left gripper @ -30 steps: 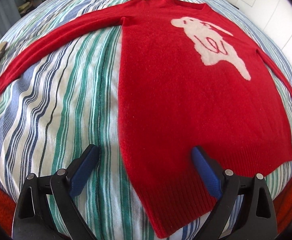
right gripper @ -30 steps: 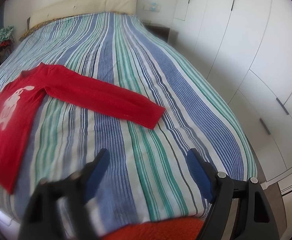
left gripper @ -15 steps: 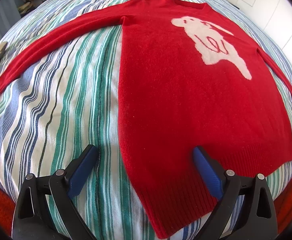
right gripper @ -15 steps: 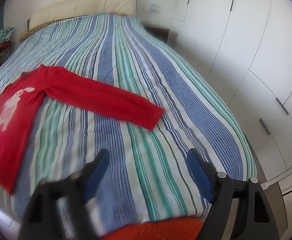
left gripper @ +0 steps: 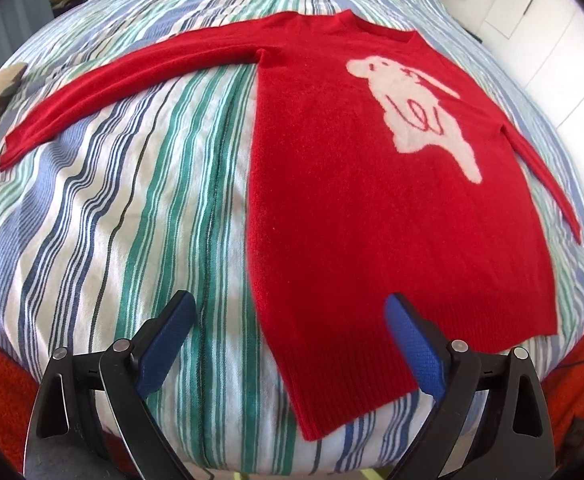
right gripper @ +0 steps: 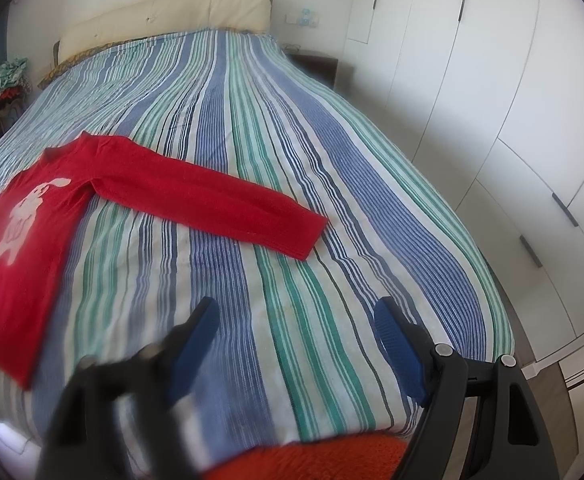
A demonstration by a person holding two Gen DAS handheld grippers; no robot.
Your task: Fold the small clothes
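Sweater, red with a white animal shape and no words, is spread flat on the striped bed. Left gripper and right gripper are held wide apart, nothing gripped.

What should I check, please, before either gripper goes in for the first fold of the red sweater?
1. Red sweater lies flat, face up on the striped bedspread: ok.
2. Both sleeves spread out, not tucked under; the right sleeve lies straight: ok.
3. Left gripper open and empty, over the hem's near corner: ok.
4. Right gripper open and empty: ok.
5. Right gripper lined up with the sleeve cuff: not ok, it sits short of it.
6. Left gripper's height above the fabric: cannot tell.
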